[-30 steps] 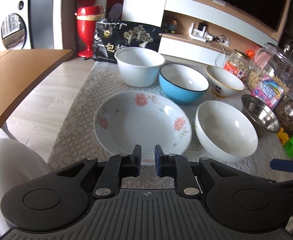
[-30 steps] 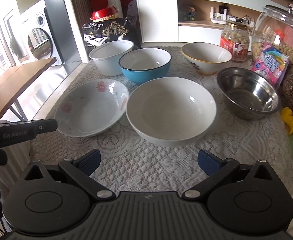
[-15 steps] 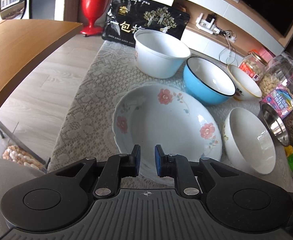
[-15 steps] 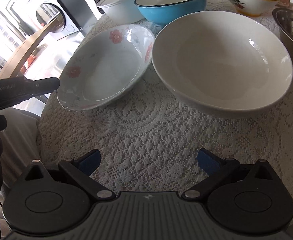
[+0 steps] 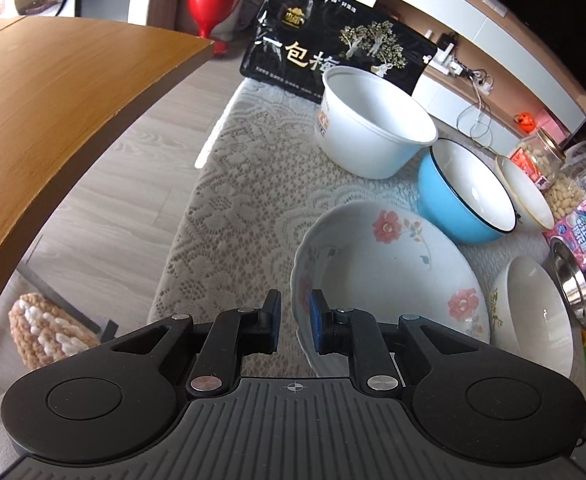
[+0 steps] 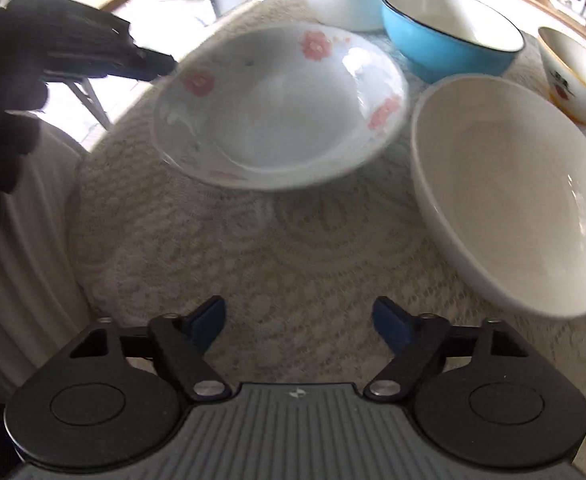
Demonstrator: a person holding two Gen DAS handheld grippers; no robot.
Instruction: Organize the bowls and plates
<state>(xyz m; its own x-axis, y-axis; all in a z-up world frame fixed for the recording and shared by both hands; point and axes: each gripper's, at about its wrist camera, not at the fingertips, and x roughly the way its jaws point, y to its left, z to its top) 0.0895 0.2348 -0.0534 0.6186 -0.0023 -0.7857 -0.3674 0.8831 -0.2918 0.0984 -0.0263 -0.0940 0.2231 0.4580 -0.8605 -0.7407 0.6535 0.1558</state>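
Note:
A floral deep plate (image 5: pixel 393 276) lies on the lace tablecloth. My left gripper (image 5: pixel 292 322) has its blue pads on either side of the plate's near-left rim, with a small gap showing beside the left pad. In the right wrist view the plate (image 6: pixel 281 108) looks tilted, its left rim held by the left gripper (image 6: pixel 149 66). My right gripper (image 6: pixel 299 318) is open and empty above the cloth, below the plate and left of a plain white bowl (image 6: pixel 509 184). A blue bowl (image 5: pixel 467 196), a tall white bowl (image 5: pixel 373 128) and a gold-rimmed bowl (image 5: pixel 527 196) stand behind.
A steel bowl (image 5: pixel 571 280) and snack jars (image 5: pixel 541 160) stand at the table's right side. A black bag (image 5: pixel 333 56) stands at the far end. A wooden table (image 5: pixel 53 104) is to the left, across a strip of floor. A chair back (image 6: pixel 25 240) is by the near-left edge.
My left gripper moved left and forward, taking the floral plate's rim between its pads; the plate now looks tilted. My right gripper swung left and closer to the cloth, still open.

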